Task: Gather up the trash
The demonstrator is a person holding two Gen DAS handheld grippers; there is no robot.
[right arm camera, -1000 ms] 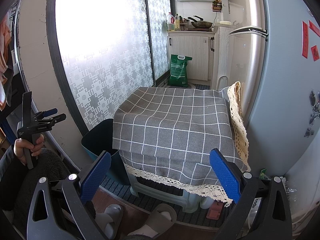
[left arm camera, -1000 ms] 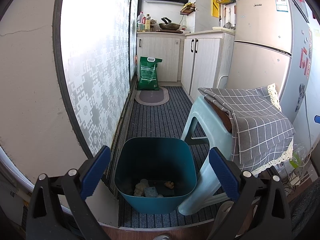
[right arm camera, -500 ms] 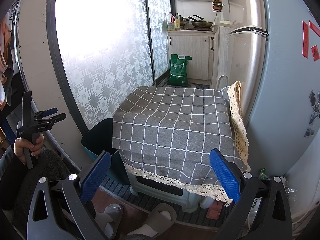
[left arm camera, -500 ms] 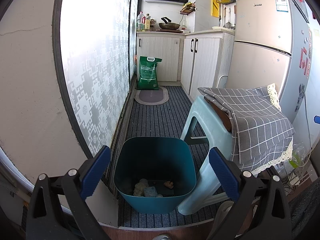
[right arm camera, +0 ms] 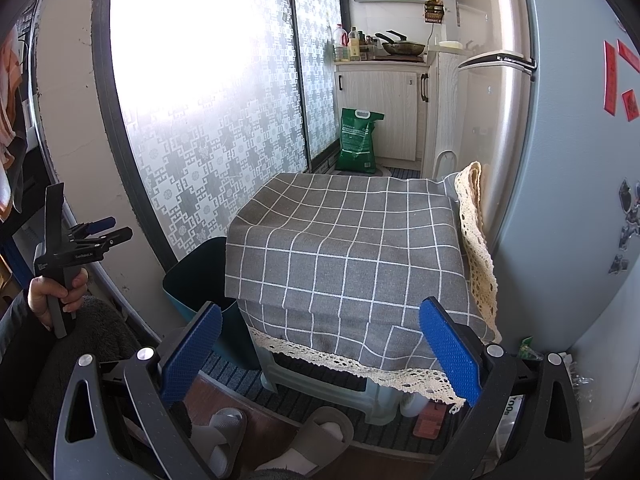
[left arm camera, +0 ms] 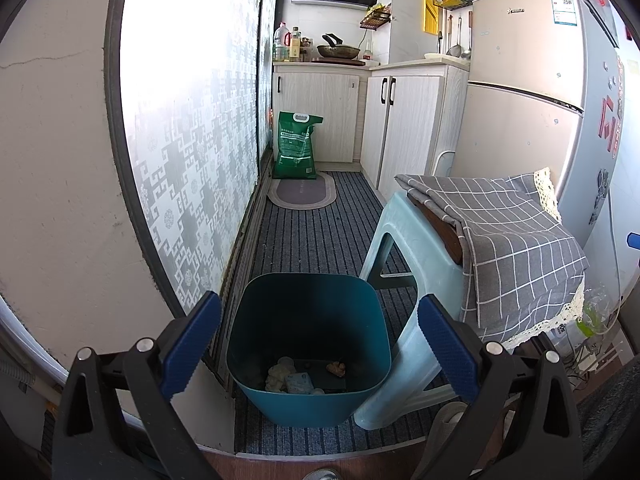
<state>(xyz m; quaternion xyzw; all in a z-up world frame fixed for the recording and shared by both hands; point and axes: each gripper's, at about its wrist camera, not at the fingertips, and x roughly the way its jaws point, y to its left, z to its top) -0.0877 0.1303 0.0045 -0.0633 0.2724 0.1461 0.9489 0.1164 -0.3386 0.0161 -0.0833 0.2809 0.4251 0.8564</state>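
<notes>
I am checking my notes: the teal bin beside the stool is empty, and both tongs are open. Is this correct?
Not quite. The left wrist view shows the teal bin already holds trash at its bottom. The rest stands: it sits beside the stool, and both the left tongs and right tongs are open.

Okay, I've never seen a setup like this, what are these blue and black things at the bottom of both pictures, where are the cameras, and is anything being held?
No robot here: a person holds a hand-operated gripper in each hand, and each gripper carries a wide-angle camera looking forward along its blue padded jaws. The left gripper looks down at a teal bin on the floor with a few scraps of trash at its bottom. The right gripper faces a stool draped in a grey checked cloth; nothing lies on the cloth. That view also shows the person's hand gripping the left gripper's handle. Both grippers' jaws are open and empty.
</notes>
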